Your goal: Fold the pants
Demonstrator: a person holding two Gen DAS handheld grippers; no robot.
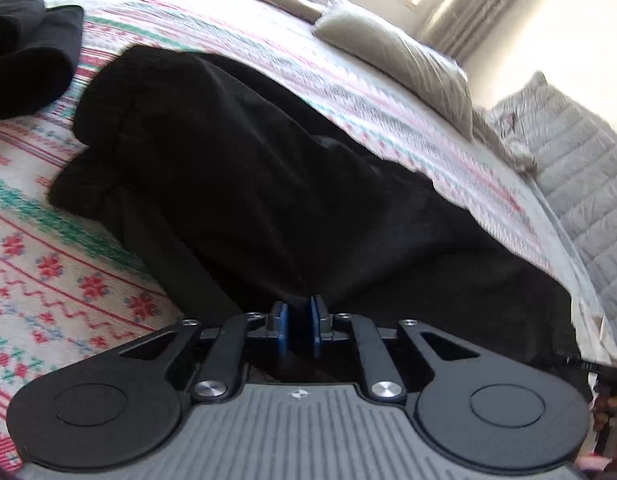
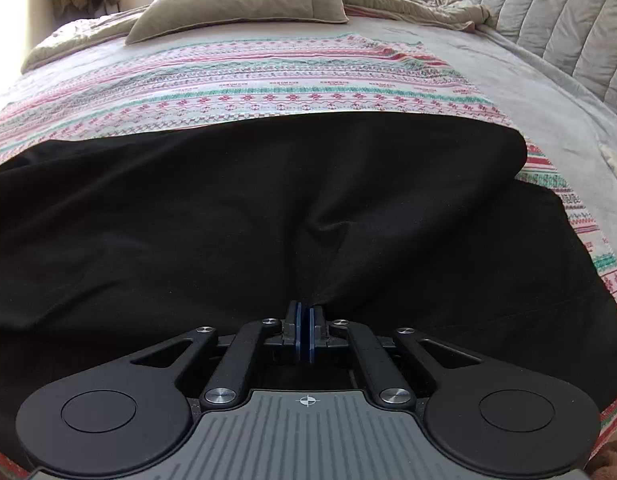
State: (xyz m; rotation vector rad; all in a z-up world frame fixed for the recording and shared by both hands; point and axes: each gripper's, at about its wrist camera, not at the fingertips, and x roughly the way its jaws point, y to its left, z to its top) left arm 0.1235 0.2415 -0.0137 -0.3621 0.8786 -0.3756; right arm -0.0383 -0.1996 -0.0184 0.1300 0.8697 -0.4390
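The black pants (image 2: 268, 208) were spread on the patterned blanket (image 2: 268, 92) of the bed, reaching away from both grippers toward 12 o'clock. In the right wrist view their long axis was seen running from 9 to 3 o'clock. The right gripper (image 2: 304, 316) was clenched on a pulled-up pinch of the cloth. The left gripper (image 1: 300, 312) was slightly parted at the near hem; a firm grasp could not be told.

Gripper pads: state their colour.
Blue pads, clearest in the right wrist view.
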